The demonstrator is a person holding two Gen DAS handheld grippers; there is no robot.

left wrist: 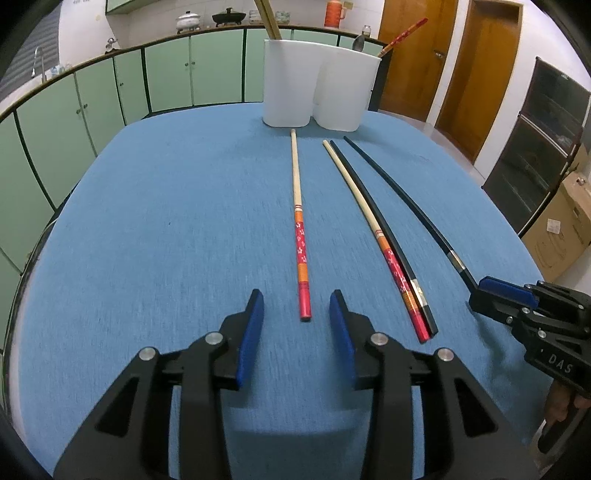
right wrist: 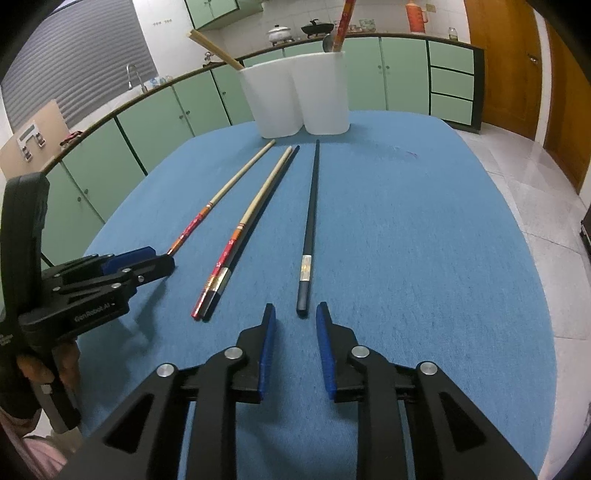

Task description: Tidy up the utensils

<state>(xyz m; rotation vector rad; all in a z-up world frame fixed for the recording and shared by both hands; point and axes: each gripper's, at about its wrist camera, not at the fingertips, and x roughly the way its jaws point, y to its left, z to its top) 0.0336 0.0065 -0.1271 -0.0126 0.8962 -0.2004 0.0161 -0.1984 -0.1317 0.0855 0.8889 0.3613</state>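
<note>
We've got four chopsticks lying loose on the blue tablecloth (left wrist: pixel 155 221), all pointing toward the white utensil holder (left wrist: pixel 317 85) at the far edge. One red-and-orange chopstick (left wrist: pixel 300 236) with a pale wooden tip lies on its own. Beside it, a matching red-patterned chopstick (left wrist: pixel 373 225) lies pressed up against a black chopstick (left wrist: pixel 384 229). A second black chopstick (right wrist: pixel 309 229) with a silvery band lies apart, further to the right.

The holder has two compartments — plain wooden chopsticks (right wrist: pixel 216 50) lean out of the left one, and a red chopstick (right wrist: pixel 341 22) plus what looks like a spoon (right wrist: pixel 327 43) poke out of the right one.

Our left gripper (left wrist: pixel 297 314) angles down at the table with its blue pads apart; the handle end of the lone red chopstick sits between the tips, untouched. Our right gripper (right wrist: pixel 295 314) is posed the same way, jaws parted, with the butt of the banded black chopstick just ahead of its tips — not gripped either.

Only a few fingers of each hand show at the frame edges. The spoon is mostly hidden inside the holder, so we can't say much about it.
</note>
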